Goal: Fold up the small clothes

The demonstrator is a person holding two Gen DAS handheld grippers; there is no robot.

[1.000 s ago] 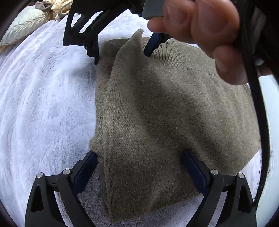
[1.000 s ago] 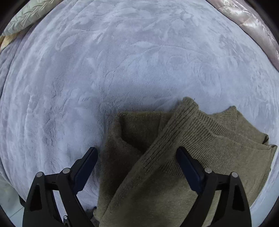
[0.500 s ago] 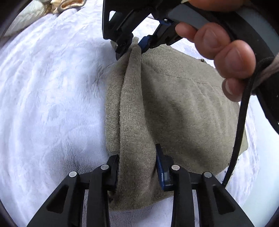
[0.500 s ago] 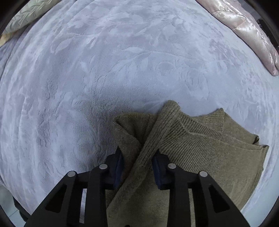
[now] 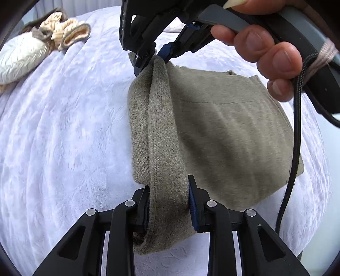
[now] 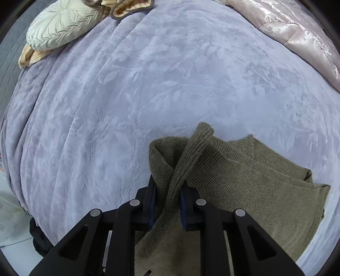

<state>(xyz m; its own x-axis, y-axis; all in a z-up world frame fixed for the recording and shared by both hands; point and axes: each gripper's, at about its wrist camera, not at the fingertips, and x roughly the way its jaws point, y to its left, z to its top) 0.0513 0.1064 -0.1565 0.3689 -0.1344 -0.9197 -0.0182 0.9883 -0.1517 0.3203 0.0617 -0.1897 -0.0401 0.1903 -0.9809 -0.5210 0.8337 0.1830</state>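
An olive-green knitted garment (image 5: 223, 131) lies folded on a pale lilac plush blanket (image 5: 63, 138). Its left edge is lifted into a ridge between my two grippers. In the left wrist view my left gripper (image 5: 167, 184) pinches the near end of that ridge, its jaws still closing on the cloth. My right gripper (image 5: 153, 57), held by a person's hand (image 5: 269, 53), grips the far end. In the right wrist view the right gripper (image 6: 167, 182) is closing on the bunched ribbed edge of the garment (image 6: 244, 186), which its pads press.
A cream quilted pillow (image 6: 61, 25) and a beige knit item (image 6: 127, 8) lie at the far left of the blanket (image 6: 148, 85). A pink satin quilt (image 6: 297, 27) covers the far right. The bed's edge and the floor (image 6: 10, 223) show at lower left. A black cable (image 5: 295, 138) hangs at right.
Both grippers went from wide open around the garment's left edge to closed on it. They have risen, pulling that edge up off the blanket into a ridge.
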